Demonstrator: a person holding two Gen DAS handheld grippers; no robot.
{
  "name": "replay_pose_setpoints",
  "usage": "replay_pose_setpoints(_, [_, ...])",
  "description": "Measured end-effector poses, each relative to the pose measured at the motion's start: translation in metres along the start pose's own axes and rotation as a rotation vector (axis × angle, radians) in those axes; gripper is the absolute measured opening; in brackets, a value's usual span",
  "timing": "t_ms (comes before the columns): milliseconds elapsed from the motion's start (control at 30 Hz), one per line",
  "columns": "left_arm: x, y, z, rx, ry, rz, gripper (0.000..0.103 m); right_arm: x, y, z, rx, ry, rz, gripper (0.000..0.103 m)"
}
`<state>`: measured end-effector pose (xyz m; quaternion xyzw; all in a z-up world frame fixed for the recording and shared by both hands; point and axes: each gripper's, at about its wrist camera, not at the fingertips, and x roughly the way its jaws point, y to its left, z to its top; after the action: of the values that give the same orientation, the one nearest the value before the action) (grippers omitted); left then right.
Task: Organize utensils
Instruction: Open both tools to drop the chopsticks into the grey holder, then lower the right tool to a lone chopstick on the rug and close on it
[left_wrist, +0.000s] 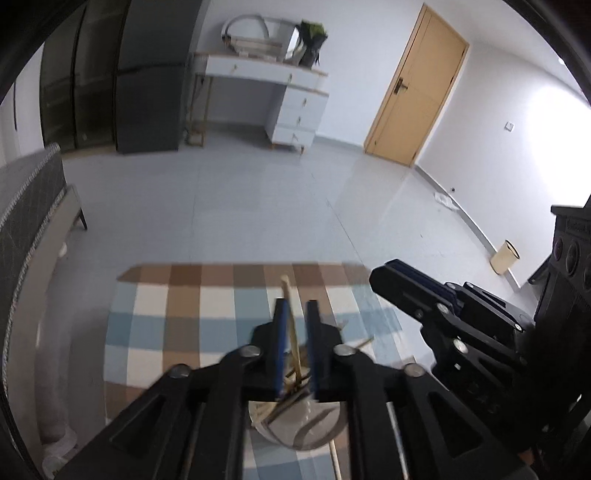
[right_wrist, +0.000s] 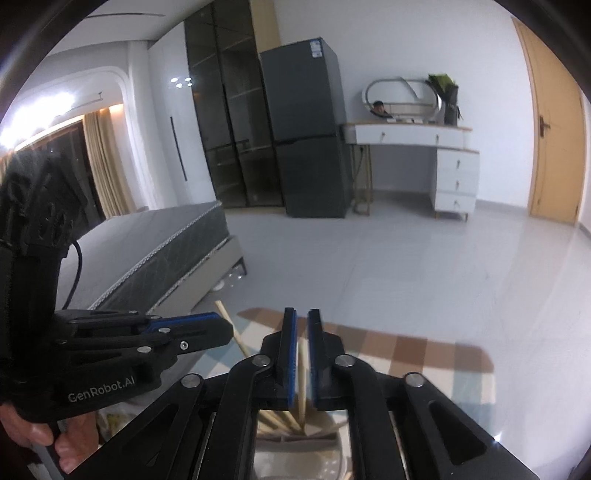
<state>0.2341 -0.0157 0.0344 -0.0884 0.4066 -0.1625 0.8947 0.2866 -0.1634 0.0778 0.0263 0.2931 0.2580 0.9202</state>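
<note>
My left gripper (left_wrist: 297, 308) is shut on a wooden chopstick (left_wrist: 290, 314) that stands tilted, its lower end in a glass container (left_wrist: 295, 428) holding several chopsticks. My right gripper (right_wrist: 302, 317) is nearly shut around another wooden chopstick (right_wrist: 302, 384) above the same container (right_wrist: 295, 454). The right gripper also shows in the left wrist view (left_wrist: 406, 288), to the right of the left one. The left gripper also shows in the right wrist view (right_wrist: 207, 330), with its chopstick (right_wrist: 225, 314) sticking up.
A checkered cloth (left_wrist: 177, 317) covers the table under the container. Beyond its far edge is grey tiled floor (left_wrist: 258, 206). A bed (right_wrist: 155, 251) stands to the left, a fridge (right_wrist: 306, 140) and white dresser (right_wrist: 443, 166) at the far wall.
</note>
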Motion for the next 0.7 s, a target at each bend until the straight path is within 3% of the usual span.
replay_pose_setpoints(67, [-0.009,0.006,-0.002,-0.028,-0.019,0.013,0.045,-0.008,-0.005,-0.007,0.025,-0.011,-0.014,0.032])
replay_pose_setpoints(167, [-0.029,0.010,-0.005,-0.054,-0.063,0.051,0.060,-0.028,-0.017,-0.017,0.065,-0.027,-0.030,0.047])
replay_pose_setpoints(233, [-0.042,0.011,-0.009,-0.062,-0.086,0.055,0.061,-0.042,-0.025,-0.022,0.104,-0.044,-0.049,0.065])
replay_pose_setpoints(300, [-0.058,0.012,-0.017,-0.073,-0.110,0.048,0.065,-0.061,-0.032,-0.033,0.147,-0.072,-0.063,0.073])
replay_pose_setpoints(367, [-0.071,0.015,-0.028,-0.102,-0.140,0.022,0.081,-0.076,-0.034,-0.046,0.163,-0.078,-0.079,0.076])
replay_pose_setpoints(533, [-0.086,0.015,-0.068,-0.131,-0.170,0.040,0.086,-0.090,-0.031,-0.086,0.162,-0.039,-0.143,0.090])
replay_pose_setpoints(700, [-0.072,0.016,-0.119,-0.138,-0.114,0.056,0.086,-0.048,-0.025,-0.142,0.143,0.161,-0.189,0.088])
